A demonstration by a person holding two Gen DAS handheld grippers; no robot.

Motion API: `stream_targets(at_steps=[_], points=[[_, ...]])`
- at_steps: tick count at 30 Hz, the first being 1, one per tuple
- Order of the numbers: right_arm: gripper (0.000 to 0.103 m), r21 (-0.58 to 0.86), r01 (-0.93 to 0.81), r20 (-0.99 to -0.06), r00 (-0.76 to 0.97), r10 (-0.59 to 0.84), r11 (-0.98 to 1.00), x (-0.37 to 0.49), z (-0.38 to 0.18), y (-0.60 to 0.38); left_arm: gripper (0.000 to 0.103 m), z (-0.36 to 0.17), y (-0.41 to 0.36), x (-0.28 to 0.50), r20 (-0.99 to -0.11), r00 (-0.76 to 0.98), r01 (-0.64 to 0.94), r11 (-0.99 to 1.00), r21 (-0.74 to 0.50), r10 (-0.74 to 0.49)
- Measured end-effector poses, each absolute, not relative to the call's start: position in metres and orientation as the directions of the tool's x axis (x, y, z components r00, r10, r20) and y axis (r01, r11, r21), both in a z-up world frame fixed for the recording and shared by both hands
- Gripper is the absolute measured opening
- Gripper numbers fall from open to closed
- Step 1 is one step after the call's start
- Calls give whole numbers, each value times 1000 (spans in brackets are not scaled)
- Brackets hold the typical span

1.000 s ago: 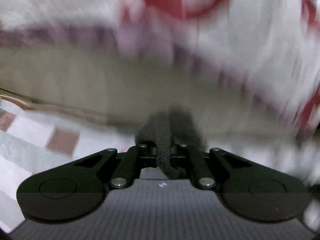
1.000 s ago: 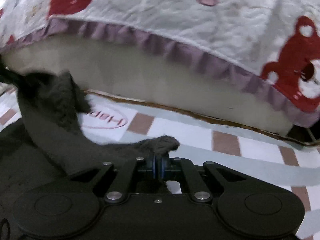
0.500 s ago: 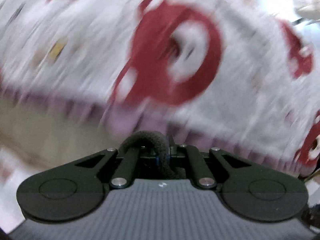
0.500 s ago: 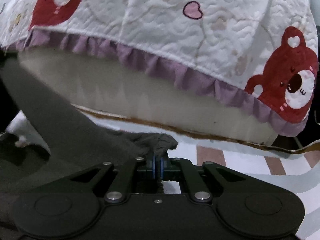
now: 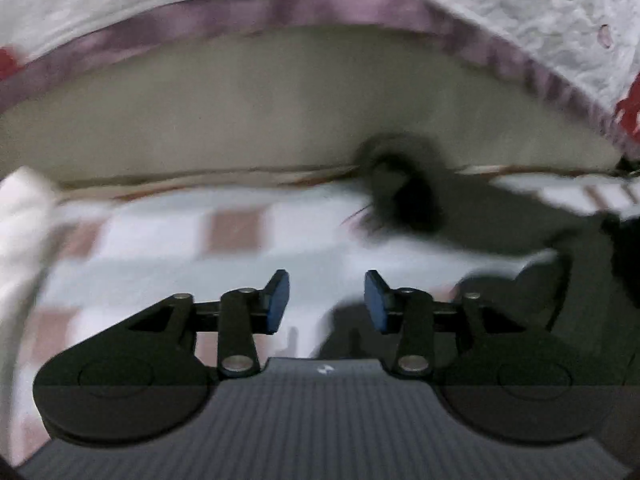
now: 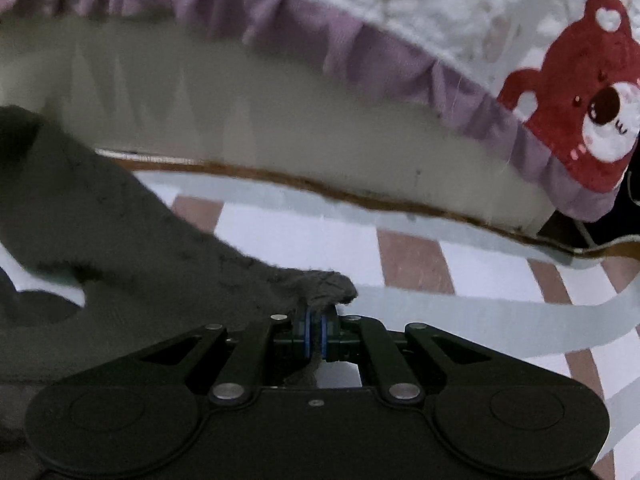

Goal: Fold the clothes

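A dark grey knitted garment (image 6: 100,232) lies over a checked sheet. My right gripper (image 6: 315,332) is shut on a corner of it, low over the sheet; the cloth runs off to the left from the blue pads. In the left wrist view my left gripper (image 5: 326,300) stands open with nothing between its blue pads (image 5: 278,300). Ahead and to its right, a blurred end of the dark garment (image 5: 404,196) lies on the sheet, apart from the fingers.
A checked white, pink and pale green sheet (image 6: 420,256) covers the surface. Behind it rises a beige mattress side (image 5: 240,120) under a white quilt with purple frill and red bears (image 6: 580,108). A white cloth (image 5: 20,240) shows at the left edge.
My left gripper has let go of the dark garment and opened; the freed end has dropped onto the sheet ahead. My right gripper keeps its hold and has sunk lower.
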State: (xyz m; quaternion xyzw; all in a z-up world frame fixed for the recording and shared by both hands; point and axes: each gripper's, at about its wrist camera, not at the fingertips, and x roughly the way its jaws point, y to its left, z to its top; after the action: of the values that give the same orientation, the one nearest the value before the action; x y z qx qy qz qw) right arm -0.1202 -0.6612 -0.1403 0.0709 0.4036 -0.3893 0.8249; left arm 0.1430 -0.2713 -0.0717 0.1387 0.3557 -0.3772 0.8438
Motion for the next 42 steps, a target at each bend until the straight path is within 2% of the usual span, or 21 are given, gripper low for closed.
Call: stream_targets(at_steps=[3,7,9,10,12,14,17,19,23,25,27,29,31,32,33,35,36,42], points=[[5,-212,705,-742,334,-581,677,-116,-143,-659,63,-71,-189,141,-717,521,632,774,-40,-463],[8,-227,704,-748,316,-583,673,-112,-139,-653,63,-78,-106,148,-768,509,476,870,-126,-389],[24,-196,704,-743,348,-572,682,-112,-132,-648,63,-84,-75,152,-775,448,414,872,-261,-445],[34,-181,704,-739,363,-567,687,-112,-128,-645,63,-87,-70,153,-782,423,411,866,-285,-458],[34,-150,703,-732,394,-556,695,-112,-120,-640,63,-93,-60,154,-792,374,404,853,-330,-483],[36,-119,700,-723,425,-545,704,-113,-112,-635,63,-93,-55,151,-807,375,431,857,-284,-456],[36,-70,691,-708,474,-524,720,-113,-101,-626,64,-100,-51,145,-829,329,448,848,-284,-452],[36,-24,633,-700,542,-465,774,-108,-93,-609,65,-109,-49,143,-858,270,445,847,-291,-437],[40,72,516,-704,633,-322,854,-96,-85,-577,65,-112,-56,137,-868,272,487,837,-248,-415],[43,105,493,-712,644,-281,864,-92,-85,-567,69,-113,-59,134,-873,274,508,831,-226,-404],[44,119,483,-724,640,-257,868,-90,-89,-562,78,-114,-63,131,-877,275,528,825,-204,-393],[44,130,485,-733,634,-245,865,-91,-92,-564,80,-116,-66,129,-881,277,547,817,-182,-382],[44,153,489,-738,635,-230,859,-96,-95,-567,73,-117,-69,126,-885,280,566,809,-160,-371],[44,165,489,-739,637,-221,857,-99,-96,-568,55,-118,-71,124,-887,281,576,804,-149,-366],[44,177,487,-740,639,-211,855,-102,-97,-568,32,-119,-72,123,-889,282,585,799,-138,-360],[45,205,466,-739,650,-176,861,-104,-98,-565,18,-114,-73,121,-873,305,594,793,-137,-379],[45,217,454,-739,655,-158,864,-104,-99,-563,13,-109,-73,121,-856,326,594,791,-145,-402],[49,203,383,-762,640,-100,901,-101,-105,-547,12,-80,-69,120,-728,442,599,776,-196,-525]])
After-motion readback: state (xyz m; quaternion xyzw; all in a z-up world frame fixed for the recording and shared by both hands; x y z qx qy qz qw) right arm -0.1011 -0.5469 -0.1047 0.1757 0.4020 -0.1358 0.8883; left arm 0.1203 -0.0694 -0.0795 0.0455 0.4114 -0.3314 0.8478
